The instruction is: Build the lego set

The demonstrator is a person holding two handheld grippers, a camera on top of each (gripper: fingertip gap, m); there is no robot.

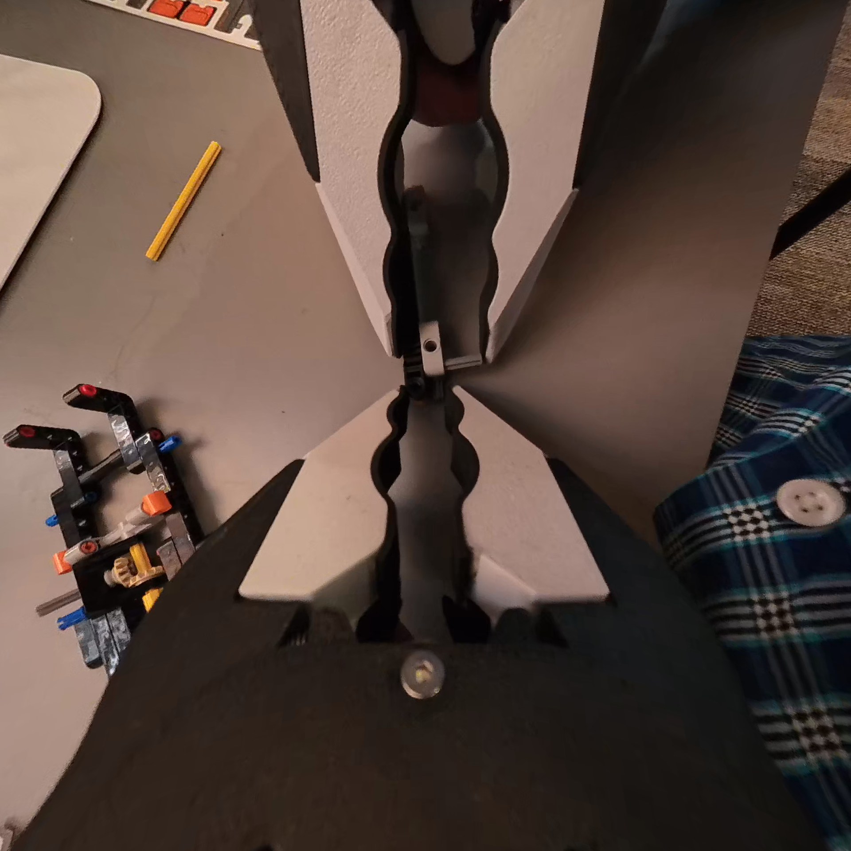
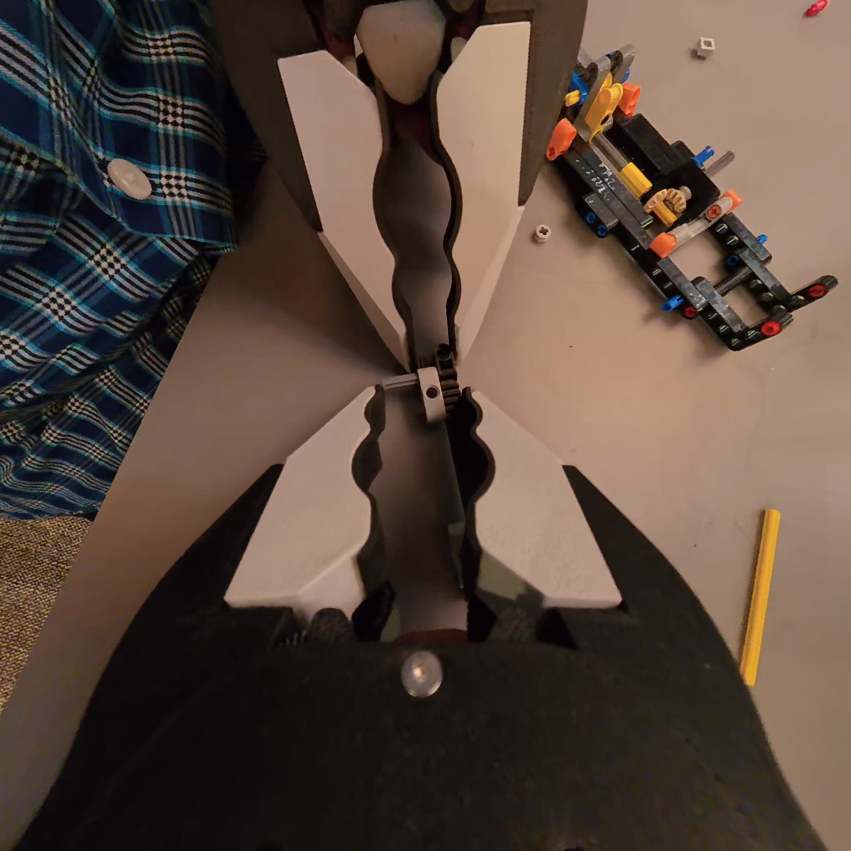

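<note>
Left wrist view, left to right. Far left, lower half: the part-built lego chassis (image 1: 106,520) lies flat on the grey bench (image 1: 258,322), black beams with orange, blue and red connectors, a tan gear near its lower end. Upper left: a loose yellow axle (image 1: 184,201), well apart from everything. Centre: the left hand-held gripper (image 1: 426,391) is narrowed onto a small black gear piece (image 1: 416,384); tip to tip with it, from the top of the frame, the right hand-held gripper (image 1: 437,357) pinches a light grey connector (image 1: 431,347) with a short grey axle (image 1: 463,362) sticking out sideways. Gear and connector touch, held above the bench. Far right: a blue plaid sleeve (image 1: 783,552).

Right wrist view agrees: plaid at left, the right hand-held gripper (image 2: 426,400) closed on the grey connector (image 2: 430,396) in the centre, the black gear (image 2: 449,377) against its right side. A small grey bushing (image 2: 543,233) lies loose right of centre; the chassis (image 2: 681,216) sits in the upper right and the yellow axle (image 2: 760,598) at lower right.

Handling, as a judgement:
- Pieces are tiny, light, rigid plastic with smooth faces; likely to twist or pop out under a skewed squeeze.
- Hold the gear across its flat faces and the connector across its flat sides, leaving the holes clear.
- Push straight along the axle; friction fit, modest force.
</note>
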